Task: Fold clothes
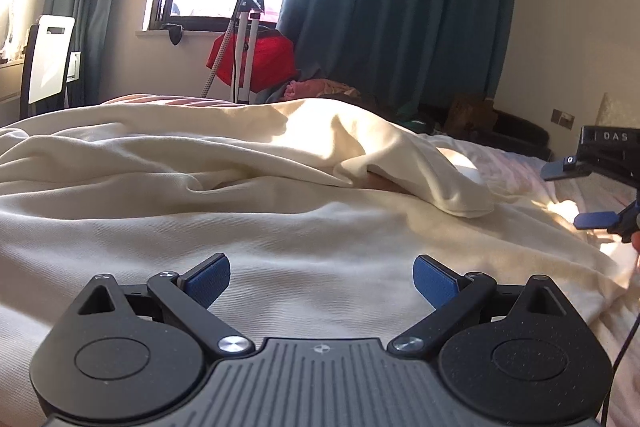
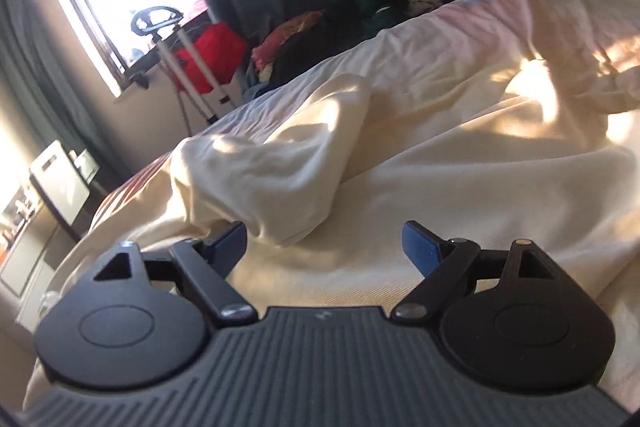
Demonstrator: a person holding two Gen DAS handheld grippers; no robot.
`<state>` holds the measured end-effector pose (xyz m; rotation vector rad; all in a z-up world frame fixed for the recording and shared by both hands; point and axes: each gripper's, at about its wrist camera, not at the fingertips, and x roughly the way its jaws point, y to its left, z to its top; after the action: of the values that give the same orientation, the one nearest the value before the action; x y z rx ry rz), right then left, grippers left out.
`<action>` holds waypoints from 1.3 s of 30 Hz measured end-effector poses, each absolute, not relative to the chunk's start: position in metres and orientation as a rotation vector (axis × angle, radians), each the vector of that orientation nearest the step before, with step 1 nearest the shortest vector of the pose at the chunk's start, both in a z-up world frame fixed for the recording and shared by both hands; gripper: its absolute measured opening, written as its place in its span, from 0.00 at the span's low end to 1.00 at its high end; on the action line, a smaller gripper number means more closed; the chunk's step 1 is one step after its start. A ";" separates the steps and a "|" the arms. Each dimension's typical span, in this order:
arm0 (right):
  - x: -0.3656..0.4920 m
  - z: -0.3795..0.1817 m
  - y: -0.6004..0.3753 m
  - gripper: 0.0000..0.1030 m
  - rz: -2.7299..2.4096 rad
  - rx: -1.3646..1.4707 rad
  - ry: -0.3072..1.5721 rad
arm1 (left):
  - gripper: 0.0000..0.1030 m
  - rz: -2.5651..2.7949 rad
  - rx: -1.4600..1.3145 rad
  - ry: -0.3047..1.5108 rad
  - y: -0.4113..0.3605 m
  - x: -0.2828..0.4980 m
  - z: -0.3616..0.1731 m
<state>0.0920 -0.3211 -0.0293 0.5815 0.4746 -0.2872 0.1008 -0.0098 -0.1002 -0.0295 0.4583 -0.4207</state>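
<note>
A cream garment (image 1: 248,187) lies spread and rumpled on the bed, with a folded-over sleeve or flap (image 1: 404,163) pointing right. My left gripper (image 1: 322,281) is open just above the garment's near part, holding nothing. My right gripper (image 1: 576,193) shows at the right edge of the left wrist view, open, beside the garment's right side. In the right wrist view the same garment (image 2: 440,179) fills the middle, its folded flap (image 2: 280,171) lies just ahead, and my right gripper (image 2: 324,245) is open and empty above the cloth.
The bed sheet (image 1: 532,163) is pale pink-striped. Beyond the bed stand a steamer pole (image 1: 246,39), a red bag (image 1: 260,63), a pile of clothes (image 1: 320,89), dark teal curtains (image 1: 400,7), a bright window and a white chair (image 1: 48,59).
</note>
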 end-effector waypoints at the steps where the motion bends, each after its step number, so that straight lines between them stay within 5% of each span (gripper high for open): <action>1: 0.091 -0.030 -0.327 0.83 -0.308 0.594 0.467 | 0.96 -0.427 -0.012 0.465 -0.015 0.099 -0.102; 15: 0.075 -0.021 -0.382 0.83 -0.347 0.715 0.333 | 0.96 -0.359 0.114 0.427 -0.097 0.110 -0.096; 23: 0.055 -0.020 -0.420 0.83 -0.480 0.793 0.219 | 0.94 -0.528 0.038 0.425 -0.258 0.202 -0.054; 25: 0.050 -0.025 -0.430 0.84 -0.492 0.860 0.199 | 0.82 -0.518 -0.008 0.493 -0.293 0.232 -0.059; 30: 0.039 -0.032 -0.439 0.84 -0.580 0.885 0.077 | 0.81 -0.387 0.078 0.587 -0.359 0.297 -0.088; 32: 0.039 -0.034 -0.444 0.84 -0.600 0.880 0.056 | 0.67 -0.342 0.134 0.626 -0.371 0.315 -0.100; 34: 0.040 -0.040 -0.450 0.84 -0.613 0.898 0.061 | 0.14 -0.342 0.104 0.662 -0.370 0.330 -0.104; 39: 0.039 -0.053 -0.456 0.84 -0.653 0.959 0.059 | 0.05 -0.419 -0.182 0.661 -0.335 0.361 -0.070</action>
<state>0.0387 -0.4559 -0.0529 0.9590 0.0588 -0.6533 0.3610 -0.3351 -0.0695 -0.1820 0.6611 -0.4194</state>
